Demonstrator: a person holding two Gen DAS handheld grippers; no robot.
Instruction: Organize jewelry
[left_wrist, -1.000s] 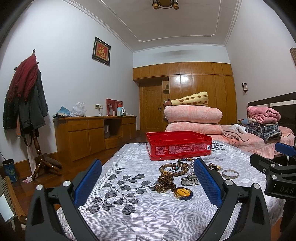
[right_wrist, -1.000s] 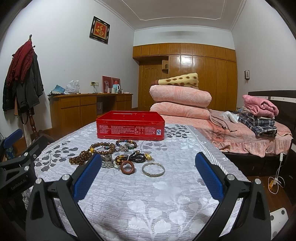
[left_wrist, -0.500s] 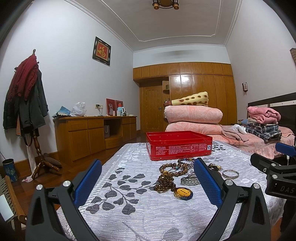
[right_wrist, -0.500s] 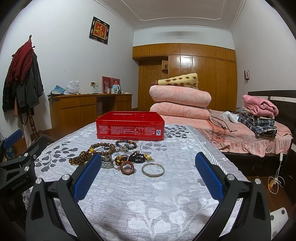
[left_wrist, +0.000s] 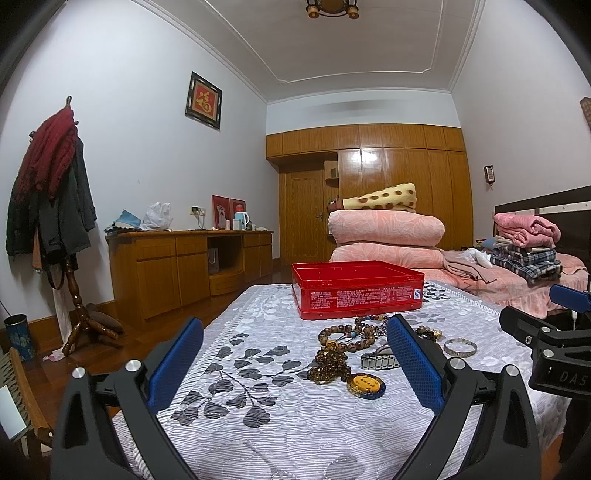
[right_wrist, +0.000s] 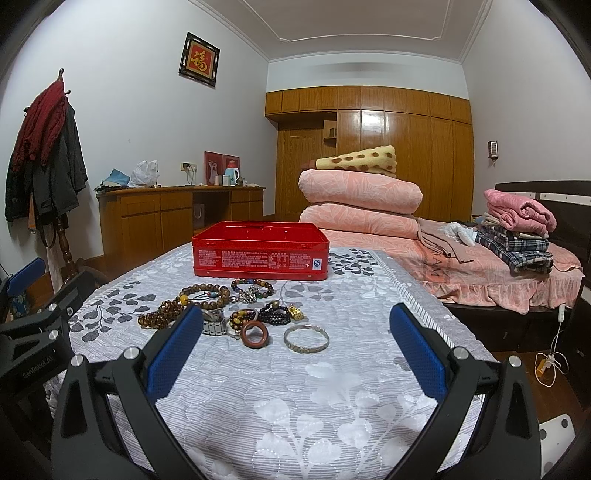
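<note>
Both grippers hovering spread, holding nothing: left gripper (left_wrist: 295, 362), right gripper (right_wrist: 295, 347). Jewelry (right_wrist: 221, 306) lying at 12 o'clock, red tin (right_wrist: 260, 254) sitting beyond it on the counter (right_wrist: 332, 424).

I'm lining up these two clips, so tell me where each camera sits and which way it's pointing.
Left wrist: on the left gripper, low over the quilted table, facing the red tin; its open blue fingers frame the view, the right gripper at the right edge.
Right wrist: on the right gripper, further right, facing the same way; the left gripper at its left edge.
Shared: tin, silver bangle, bead pile.
</note>
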